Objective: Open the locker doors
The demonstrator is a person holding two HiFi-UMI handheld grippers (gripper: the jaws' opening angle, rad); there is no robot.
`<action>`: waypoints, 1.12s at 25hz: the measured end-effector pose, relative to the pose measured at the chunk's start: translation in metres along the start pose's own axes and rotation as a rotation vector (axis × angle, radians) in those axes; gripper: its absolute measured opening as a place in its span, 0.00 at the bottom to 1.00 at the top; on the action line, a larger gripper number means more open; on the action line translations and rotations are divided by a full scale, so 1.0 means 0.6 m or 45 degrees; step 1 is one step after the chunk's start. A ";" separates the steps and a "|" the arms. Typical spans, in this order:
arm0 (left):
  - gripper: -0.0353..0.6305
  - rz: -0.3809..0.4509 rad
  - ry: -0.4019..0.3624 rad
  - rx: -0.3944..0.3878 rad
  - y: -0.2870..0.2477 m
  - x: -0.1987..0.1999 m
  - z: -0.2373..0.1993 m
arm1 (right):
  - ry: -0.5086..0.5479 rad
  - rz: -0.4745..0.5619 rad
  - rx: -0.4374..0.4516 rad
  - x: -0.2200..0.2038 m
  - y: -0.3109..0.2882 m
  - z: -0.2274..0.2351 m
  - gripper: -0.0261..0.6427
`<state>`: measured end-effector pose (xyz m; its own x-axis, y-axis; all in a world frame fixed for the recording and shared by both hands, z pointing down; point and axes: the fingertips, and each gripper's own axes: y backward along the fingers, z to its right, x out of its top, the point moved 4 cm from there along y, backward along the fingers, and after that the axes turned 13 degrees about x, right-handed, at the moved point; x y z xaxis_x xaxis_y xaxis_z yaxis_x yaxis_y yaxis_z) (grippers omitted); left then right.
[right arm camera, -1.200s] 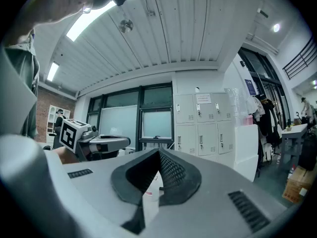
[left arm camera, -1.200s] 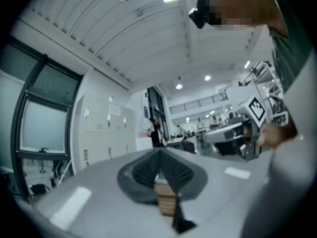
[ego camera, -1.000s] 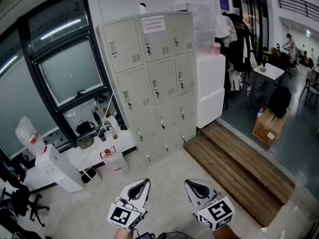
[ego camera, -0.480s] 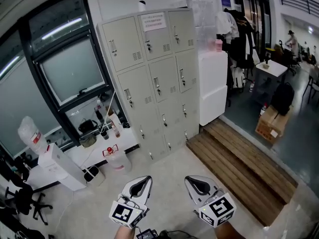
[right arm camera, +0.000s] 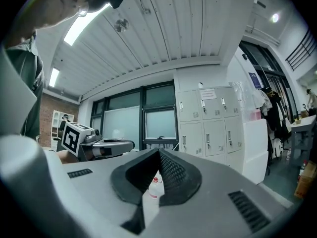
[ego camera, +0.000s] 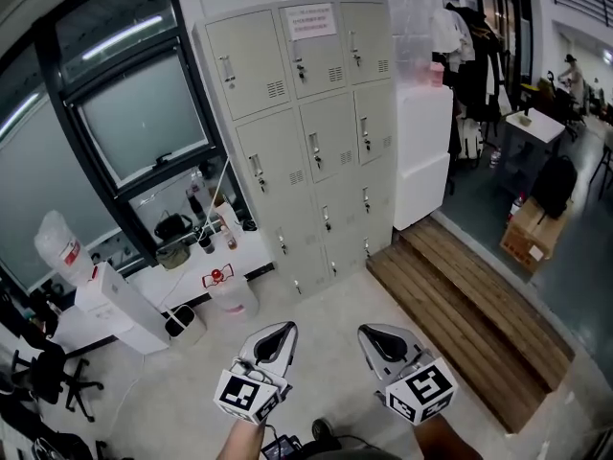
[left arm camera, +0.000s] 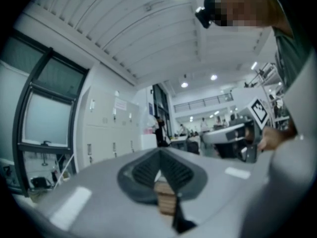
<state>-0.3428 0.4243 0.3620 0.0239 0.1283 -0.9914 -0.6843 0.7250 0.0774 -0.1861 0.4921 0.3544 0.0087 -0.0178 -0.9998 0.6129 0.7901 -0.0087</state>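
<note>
- The person is walking up to the locker bank (ego camera: 306,142). It's sitting bigger and nearer in the head view than a second ago, so the approach is underway.
- The locker bank is standing at 12 o'clock from both grippers and well apart from them. I'd say the task is only at the getting-there stage.
- All the doors (ego camera: 329,138) are looking shut right now, with none swinging out.
- The left gripper (ego camera: 276,335) is riding level with its jaws pressed together and pinching nothing. Its own view is only showing floor through the slot.
- The right gripper (ego camera: 379,339) is doing the same, jaws closed tip to tip and empty, so they'll probably need spreading before hooking a handle.
- The locker bank is looking like painted sheet metal, pale grey, with flat rectangular doors. Each door is carrying a small upright handle and a patch of vent slits.
- A paper notice (ego camera: 313,21) is sticking on the top middle door.
- A slatted wooden step (ego camera: 460,314) is lying at 2 o'clock, and a smooth white cabinet (ego camera: 421,151) is standing just beside the locker bank at its 3 o'clock.
- The jaws' pads are showing a ribbed dark rubbery texture, with grey plastic shells around them.
</note>
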 end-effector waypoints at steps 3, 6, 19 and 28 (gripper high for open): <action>0.05 0.028 -0.019 -0.009 -0.031 0.001 -0.036 | -0.024 0.022 -0.011 -0.001 -0.040 0.019 0.04; 0.05 0.024 -0.013 -0.006 -0.052 -0.008 -0.078 | -0.039 0.017 -0.013 -0.006 -0.088 0.033 0.04; 0.05 0.059 0.000 -0.054 -0.125 -0.048 -0.233 | 0.016 -0.011 -0.096 0.006 -0.240 0.101 0.04; 0.05 0.052 0.004 -0.027 -0.196 -0.058 -0.277 | 0.023 -0.026 -0.048 0.012 -0.315 0.170 0.04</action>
<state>-0.3843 0.2224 0.3701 -0.0066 0.1556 -0.9878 -0.6999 0.7048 0.1157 -0.2215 0.2802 0.3504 -0.0181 -0.0235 -0.9996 0.5827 0.8121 -0.0296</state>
